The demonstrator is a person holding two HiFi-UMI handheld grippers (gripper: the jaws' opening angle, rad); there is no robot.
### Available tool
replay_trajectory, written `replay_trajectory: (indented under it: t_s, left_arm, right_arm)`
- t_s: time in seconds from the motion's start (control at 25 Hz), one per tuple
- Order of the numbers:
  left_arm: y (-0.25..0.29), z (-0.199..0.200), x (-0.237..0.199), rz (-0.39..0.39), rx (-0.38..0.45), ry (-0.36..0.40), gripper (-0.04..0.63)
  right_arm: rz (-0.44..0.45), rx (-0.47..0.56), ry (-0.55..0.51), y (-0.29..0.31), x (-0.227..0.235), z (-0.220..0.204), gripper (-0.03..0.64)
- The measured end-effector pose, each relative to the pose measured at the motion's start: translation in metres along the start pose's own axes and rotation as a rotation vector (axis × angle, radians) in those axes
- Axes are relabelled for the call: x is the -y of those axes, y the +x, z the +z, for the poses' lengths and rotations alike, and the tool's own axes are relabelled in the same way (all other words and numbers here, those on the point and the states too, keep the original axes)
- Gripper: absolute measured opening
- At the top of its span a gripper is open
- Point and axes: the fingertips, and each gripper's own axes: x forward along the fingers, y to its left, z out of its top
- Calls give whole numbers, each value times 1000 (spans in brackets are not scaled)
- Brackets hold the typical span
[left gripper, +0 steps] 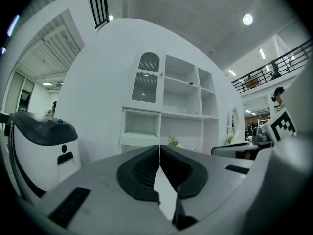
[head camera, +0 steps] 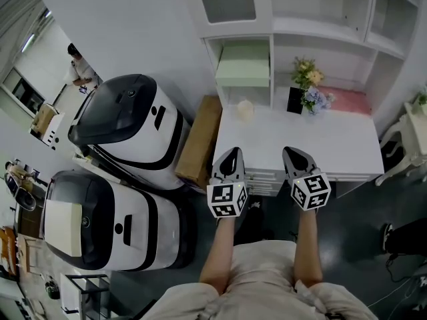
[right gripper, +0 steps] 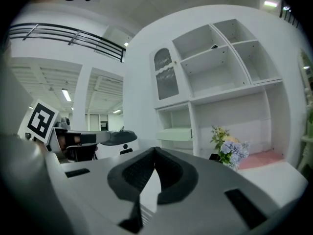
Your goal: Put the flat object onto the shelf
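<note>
Two grippers, both empty, are held side by side over the near edge of the white countertop (head camera: 320, 142). The left gripper (head camera: 231, 155) has its jaws closed tip to tip with nothing between them. The right gripper (head camera: 294, 153) is the same, pads meeting on air.

Which item is the flat object cannot be told for certain.
- **(a) pink slab** (head camera: 352, 102): it lies flat at the back right of the countertop, under the shelf unit (head camera: 280, 27) and just beside the flower bunch (head camera: 311, 85). This is the likelier candidate.
- **(b) pale green slab** (head camera: 243, 72): it already sits inside the left compartment.

Handling of (a), as a judgement:
- **Weight and stiffness:** it looks thin and probably light. Whether it is stiff or soft cannot be read at this range.
- **Where to grip:** because it lies flush on the surface, the jaws can only take it by an edge. The near long edge, away from the flowers, is the best place.
- **If it is limp:** it would droop from a one-sided grip, so a jaw at each end would keep it level.
- **If it is rigid:** one firm pinch near the middle of an edge should do, though a smooth face may slip.

The small black card (head camera: 295, 101) and the flowers stand close enough to be knocked during the reach.
</note>
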Motion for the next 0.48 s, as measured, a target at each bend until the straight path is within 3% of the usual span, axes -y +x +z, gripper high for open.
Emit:
replay_trajectory:
  t_s: [0.48]
  left_arm:
    - [-10, -5, -9, 26, -10, -9, 11]
  right_arm:
    - [-14, -38, -14, -3, -4, -10, 67]
